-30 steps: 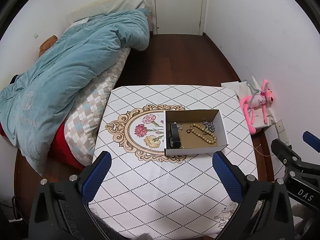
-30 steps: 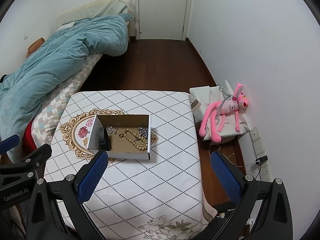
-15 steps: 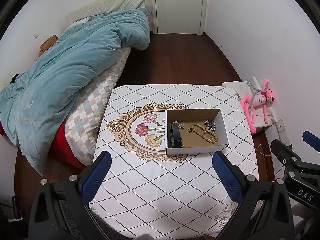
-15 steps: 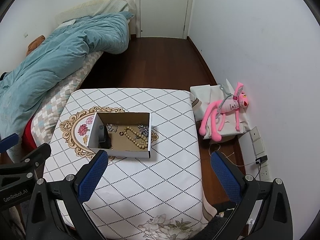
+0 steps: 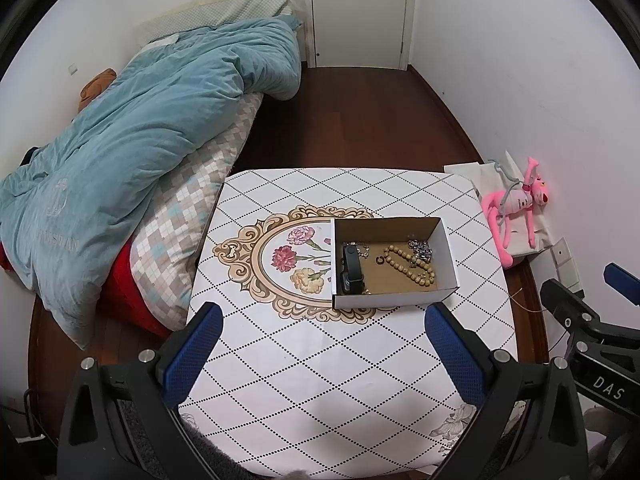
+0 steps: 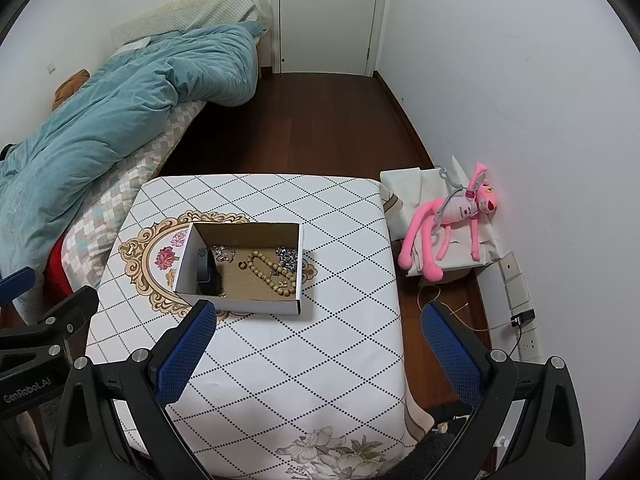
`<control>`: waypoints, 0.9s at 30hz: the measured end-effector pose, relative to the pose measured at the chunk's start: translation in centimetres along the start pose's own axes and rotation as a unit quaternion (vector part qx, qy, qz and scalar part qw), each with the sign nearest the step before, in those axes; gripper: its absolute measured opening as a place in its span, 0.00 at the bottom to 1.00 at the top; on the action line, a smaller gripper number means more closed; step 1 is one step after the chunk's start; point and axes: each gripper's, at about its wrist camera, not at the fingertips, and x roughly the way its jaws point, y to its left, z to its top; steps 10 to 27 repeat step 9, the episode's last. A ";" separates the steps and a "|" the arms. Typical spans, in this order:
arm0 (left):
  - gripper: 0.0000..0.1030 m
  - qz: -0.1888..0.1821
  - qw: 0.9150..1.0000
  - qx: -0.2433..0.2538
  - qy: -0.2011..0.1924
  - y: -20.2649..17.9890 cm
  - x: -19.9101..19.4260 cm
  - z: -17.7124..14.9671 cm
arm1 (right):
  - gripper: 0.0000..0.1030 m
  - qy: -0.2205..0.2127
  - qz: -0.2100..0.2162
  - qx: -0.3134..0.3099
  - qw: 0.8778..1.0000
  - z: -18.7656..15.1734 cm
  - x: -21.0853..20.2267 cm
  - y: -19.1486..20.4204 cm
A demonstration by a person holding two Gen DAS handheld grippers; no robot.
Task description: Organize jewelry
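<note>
A white cardboard box [image 5: 394, 300] stands on the table [image 5: 320, 380], also seen in the right wrist view [image 6: 240, 304]. Inside lie a black wristband [image 5: 352, 270], a wooden bead bracelet [image 5: 408, 266], a silver chain [image 5: 420, 249], a small dark ring [image 5: 378, 260] and another silver piece [image 6: 223, 254]. My left gripper [image 5: 320, 344] is open and empty, held above the table's near side, short of the box. My right gripper [image 6: 316, 344] is open and empty, above the table's near right part.
A bed with a teal duvet [image 5: 132, 128] runs along the table's left. A pink plush toy [image 6: 452, 220] lies on white bags on the floor at the right, by the wall. Wall sockets and cable [image 6: 520, 316] sit there. A shut door [image 5: 360, 12] is at the back.
Both grippers have drawn back and up slightly; the box and table look a little farther away. Nothing was grasped or let go.
</note>
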 end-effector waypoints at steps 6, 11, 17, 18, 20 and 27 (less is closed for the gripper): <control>1.00 -0.003 1.000 -0.002 0.001 0.1 -0.1 0.0 | 1.00 0.003 -0.001 0.001 1.000 0.0 0.2 0.1; 1.00 -0.004 1.000 -0.002 0.001 0.1 -0.2 0.0 | 1.00 0.003 -0.001 0.001 1.000 0.1 0.2 0.0; 1.00 -0.004 1.000 -0.002 0.001 0.1 -0.2 0.0 | 1.00 0.003 -0.001 0.001 1.000 0.1 0.2 0.0; 1.00 -0.004 1.000 -0.002 0.001 0.1 -0.2 0.0 | 1.00 0.003 -0.001 0.001 1.000 0.1 0.2 0.0; 1.00 -0.004 1.000 -0.002 0.001 0.1 -0.2 0.0 | 1.00 0.003 -0.001 0.001 1.000 0.1 0.2 0.0; 1.00 -0.004 1.000 -0.002 0.001 0.1 -0.2 0.0 | 1.00 0.003 -0.001 0.001 1.000 0.1 0.2 0.0</control>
